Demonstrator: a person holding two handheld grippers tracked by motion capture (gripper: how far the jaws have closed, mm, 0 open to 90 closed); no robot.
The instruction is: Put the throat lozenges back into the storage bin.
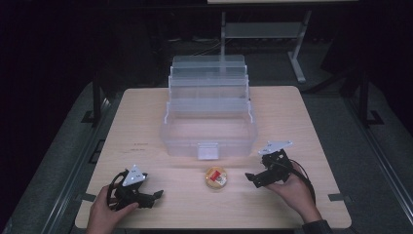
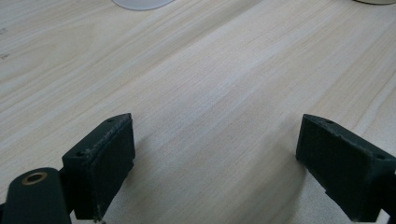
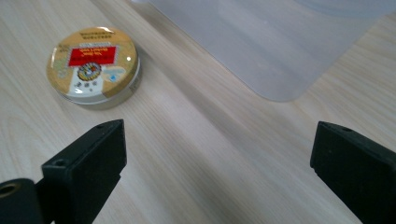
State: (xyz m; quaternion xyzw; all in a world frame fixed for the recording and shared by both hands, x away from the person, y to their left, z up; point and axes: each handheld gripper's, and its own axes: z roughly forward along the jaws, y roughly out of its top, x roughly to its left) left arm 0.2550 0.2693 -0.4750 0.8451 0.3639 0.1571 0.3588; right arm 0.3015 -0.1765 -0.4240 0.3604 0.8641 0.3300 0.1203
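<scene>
Lying flat on table (image 1: 292,117), round gold tin (image 3: 93,64) with red label, both claws spread, holding nothing

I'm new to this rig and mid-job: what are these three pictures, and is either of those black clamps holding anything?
There is no robot here: a person holds a two-jaw gripper in each hand. The high view looks down on a wooden table. The left gripper and right gripper sit near the front edge. The other two pictures come from cameras riding on each gripper, looking along its black jaws. Between the grippers lies a round tin with a red label; behind it stands a clear plastic box, open. Both grippers are open and hold nothing.
</scene>
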